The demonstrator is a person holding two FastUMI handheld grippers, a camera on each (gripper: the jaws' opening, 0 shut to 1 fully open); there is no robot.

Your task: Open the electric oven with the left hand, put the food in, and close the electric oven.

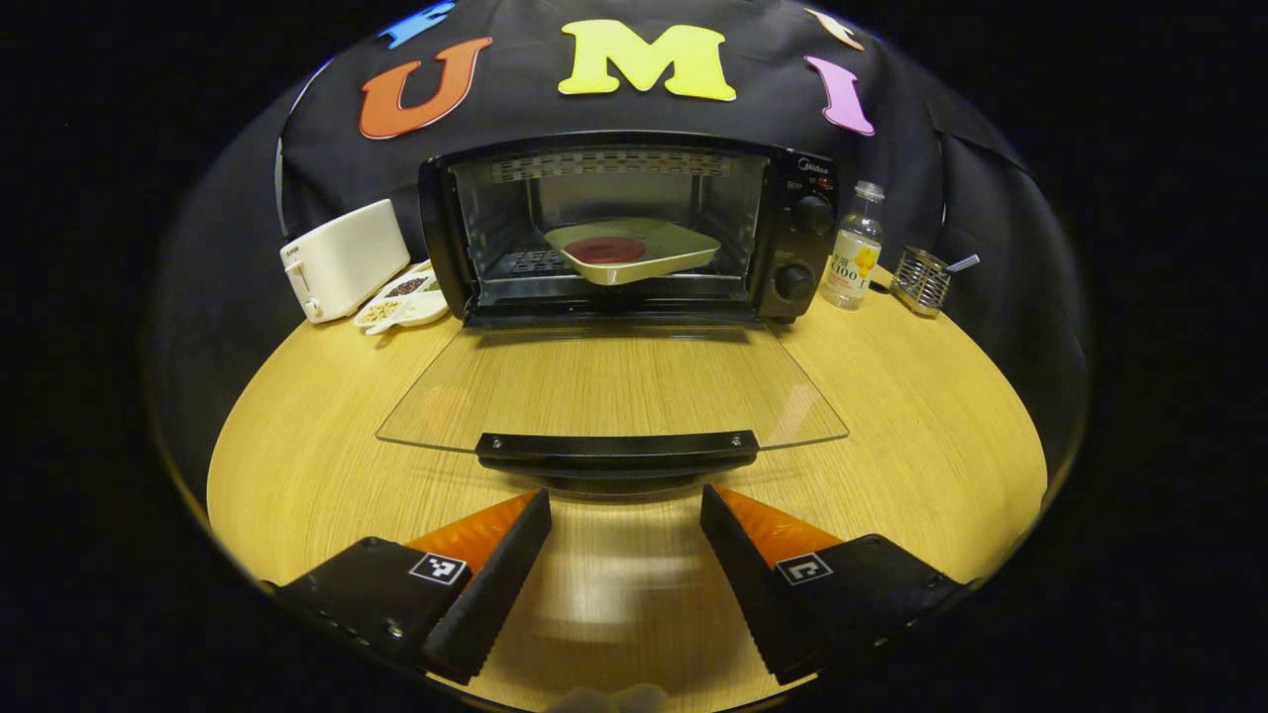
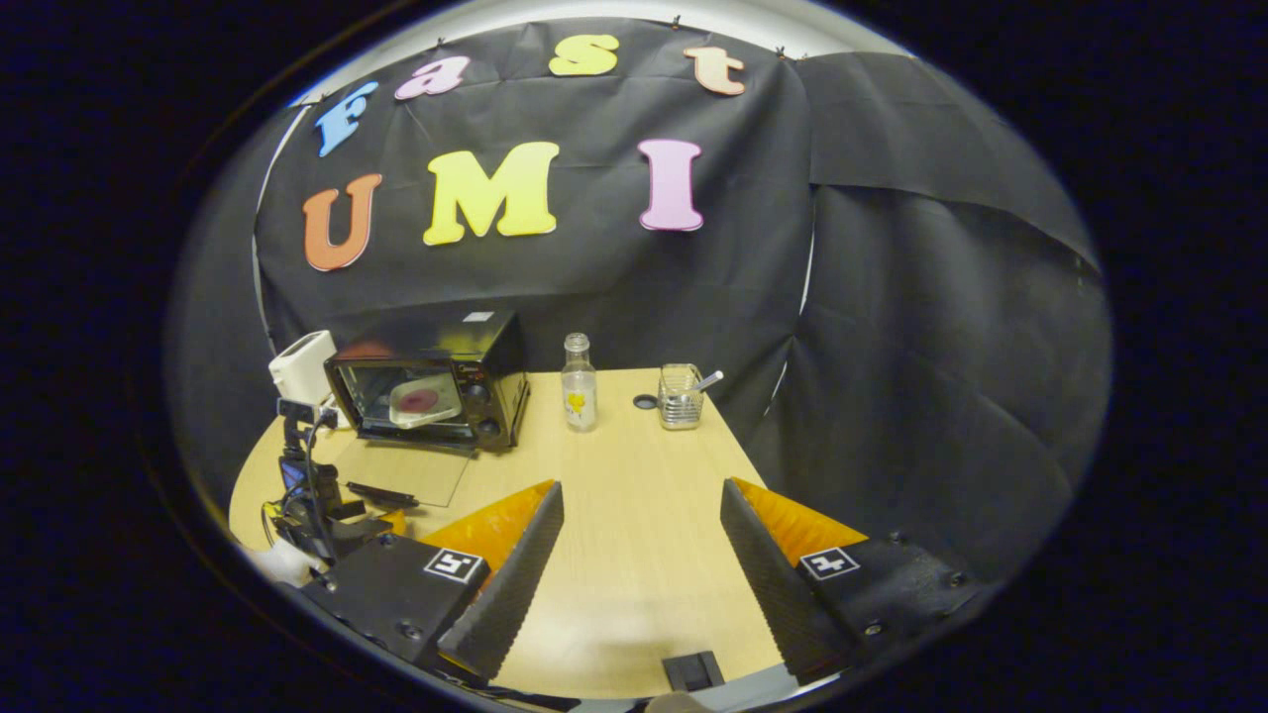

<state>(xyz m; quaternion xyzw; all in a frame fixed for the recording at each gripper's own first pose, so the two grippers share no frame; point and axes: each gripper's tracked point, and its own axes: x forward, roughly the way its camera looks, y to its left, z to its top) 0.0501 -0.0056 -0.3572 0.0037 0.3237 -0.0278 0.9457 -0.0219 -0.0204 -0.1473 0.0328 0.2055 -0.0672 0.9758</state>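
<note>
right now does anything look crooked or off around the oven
Yes: the pale square plate with a dark red round food sits tilted inside the black electric oven, one corner jutting toward the opening. The glass door lies fully open, flat over the wooden table.

Black electric oven (image 1: 634, 233) stands open — glass door (image 1: 612, 386) lying flat; plate of food (image 1: 632, 251) sits inside.

Black tongs (image 1: 626, 515) bodies carry square black-and-white markers and screws.
</note>
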